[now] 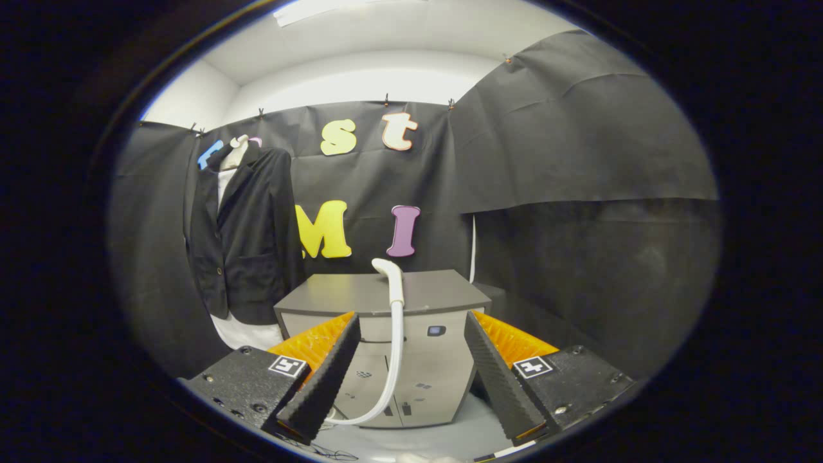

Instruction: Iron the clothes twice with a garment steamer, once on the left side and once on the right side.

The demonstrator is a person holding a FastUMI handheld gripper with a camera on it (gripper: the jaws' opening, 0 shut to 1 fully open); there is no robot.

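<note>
White and smooth, the steamer head (pixel 389 273) with its trailing hose (pixel 393 360) is seen just ahead of the tool (pixel 411 379), whose fingers are spread wide with nothing held. The rigid, probably light handle below the nozzle is judged the best grip, though slippery. Beyond, left of the cabinet (pixel 386 302), a soft dark jacket (pixel 247 231) hangs.

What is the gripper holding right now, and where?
Nothing. The gripper is open; the steamer stands beyond its fingers, untouched.
</note>
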